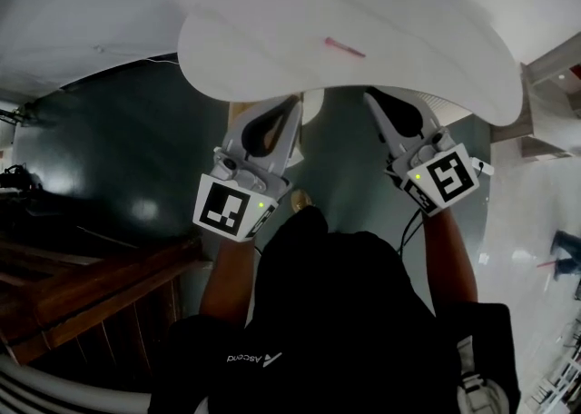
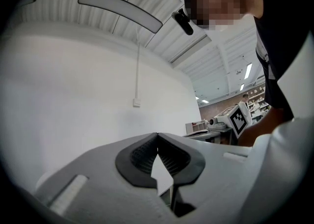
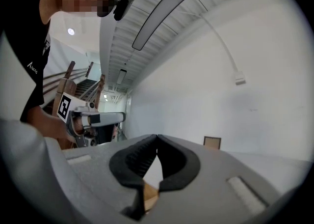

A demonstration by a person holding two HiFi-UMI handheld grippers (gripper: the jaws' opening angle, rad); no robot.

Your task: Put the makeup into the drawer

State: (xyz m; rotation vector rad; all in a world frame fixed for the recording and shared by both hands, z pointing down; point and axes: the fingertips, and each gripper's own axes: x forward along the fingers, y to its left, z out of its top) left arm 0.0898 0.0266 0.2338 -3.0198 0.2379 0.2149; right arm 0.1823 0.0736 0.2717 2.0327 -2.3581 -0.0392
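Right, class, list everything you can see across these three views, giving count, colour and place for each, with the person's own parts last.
table top: one, white, curved, ahead of both grippers
thin stick: one, pink, lying on the table top; too small to identify
frame: one, brown, against the wall beyond the table
ceiling lamp: one, long, pale, overhead
wall box: one, white, on the white wall, cable rising from it
wooden stairs: one, brown, lower left of the head view
floor: dark green, under the table
left gripper: one, grey, jaws together, empty
right gripper: one, grey, jaws together, empty
shirt: one, black, on the person
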